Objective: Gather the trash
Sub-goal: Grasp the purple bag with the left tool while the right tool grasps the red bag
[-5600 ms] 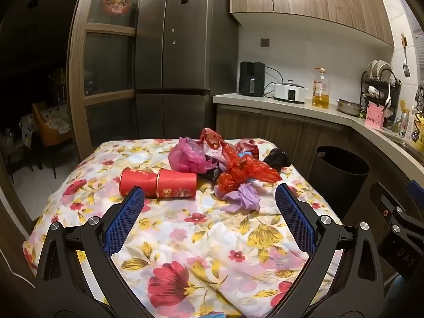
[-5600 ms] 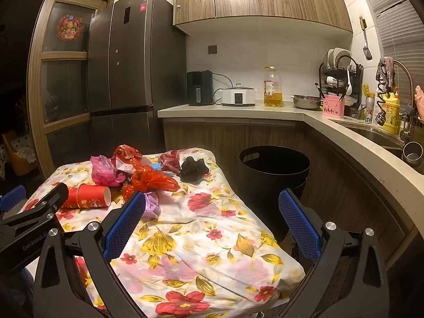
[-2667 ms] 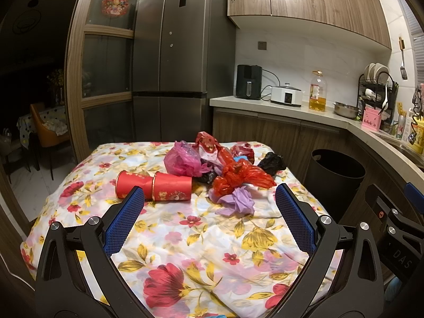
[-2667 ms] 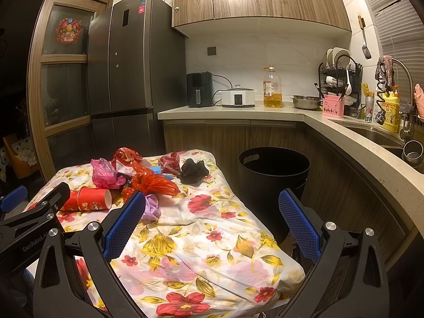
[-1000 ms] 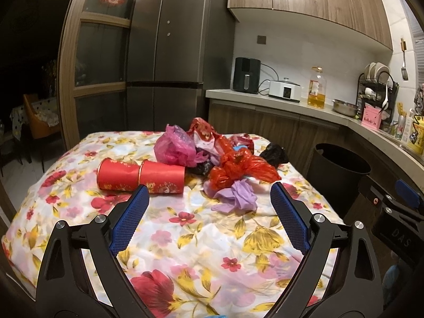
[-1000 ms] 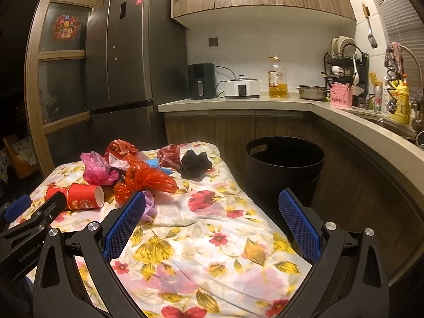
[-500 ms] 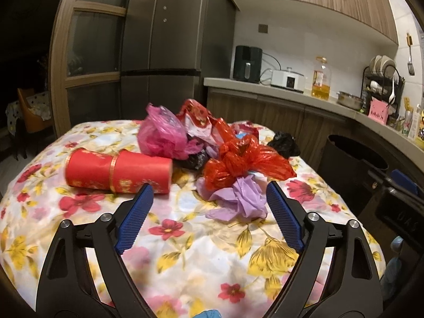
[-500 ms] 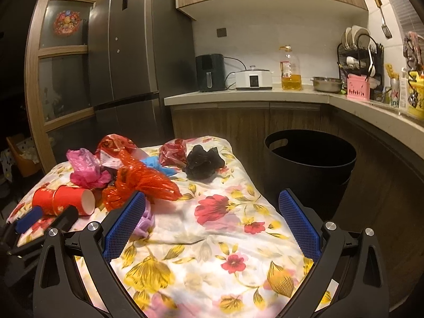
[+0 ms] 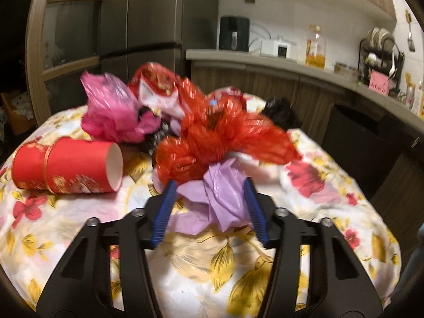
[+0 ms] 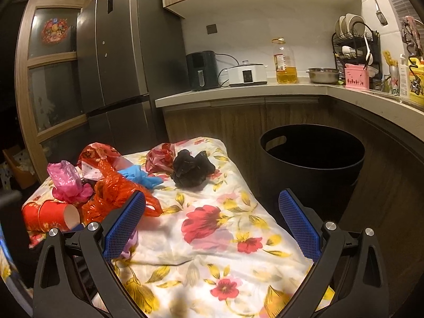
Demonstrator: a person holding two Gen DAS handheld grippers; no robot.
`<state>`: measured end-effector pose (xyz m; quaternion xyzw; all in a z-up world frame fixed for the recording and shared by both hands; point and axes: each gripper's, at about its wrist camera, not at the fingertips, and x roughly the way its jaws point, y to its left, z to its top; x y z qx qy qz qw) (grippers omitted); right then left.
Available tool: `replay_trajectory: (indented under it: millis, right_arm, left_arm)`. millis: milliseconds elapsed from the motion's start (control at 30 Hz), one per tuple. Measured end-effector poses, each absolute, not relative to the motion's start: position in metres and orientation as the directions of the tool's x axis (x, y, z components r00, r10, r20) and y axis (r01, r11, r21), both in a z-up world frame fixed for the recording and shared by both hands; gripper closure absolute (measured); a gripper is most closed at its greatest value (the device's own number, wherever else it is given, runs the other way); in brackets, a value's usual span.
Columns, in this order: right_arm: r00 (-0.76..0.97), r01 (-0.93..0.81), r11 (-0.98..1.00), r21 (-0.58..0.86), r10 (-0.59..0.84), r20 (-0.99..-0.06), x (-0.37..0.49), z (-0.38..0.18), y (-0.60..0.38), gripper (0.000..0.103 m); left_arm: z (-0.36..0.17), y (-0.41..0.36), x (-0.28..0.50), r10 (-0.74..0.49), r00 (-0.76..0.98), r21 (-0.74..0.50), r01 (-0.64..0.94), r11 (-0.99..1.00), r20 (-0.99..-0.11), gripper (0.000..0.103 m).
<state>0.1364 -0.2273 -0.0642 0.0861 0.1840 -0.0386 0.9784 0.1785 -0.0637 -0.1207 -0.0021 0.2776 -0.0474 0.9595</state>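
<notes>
My left claw (image 9: 209, 189) has its blue pads on either side of the crumpled purple bag (image 9: 220, 198) at the near edge of the trash pile on the flowered bench (image 9: 79, 228), though I cannot tell if they grip it yet. My right claw (image 10: 209, 217) hangs spread wide and empty above the bench, with the black bin (image 10: 312, 159) just beyond.

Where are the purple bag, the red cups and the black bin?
purple bag (image 9: 222, 196): left wrist view, on its crumpled middle between the blue fingers.
red cups (image 9: 66, 169): left wrist view, on the side wall of the nearer cup.
black bin (image 10: 312, 169): right wrist view, on its front wall below the rim.
</notes>
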Motion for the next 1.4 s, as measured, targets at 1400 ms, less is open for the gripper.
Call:
replay_trajectory:
  millis: [1400]
  right_arm:
    - [0.774,-0.319,0.887,0.333,0.447,-0.449,0.198,-0.113,-0.132,0.034]
  left_arm:
    - [-0.129,0.008,0.145,-0.084,0.832,-0.122,0.019,0.992,-0.548,0.102]
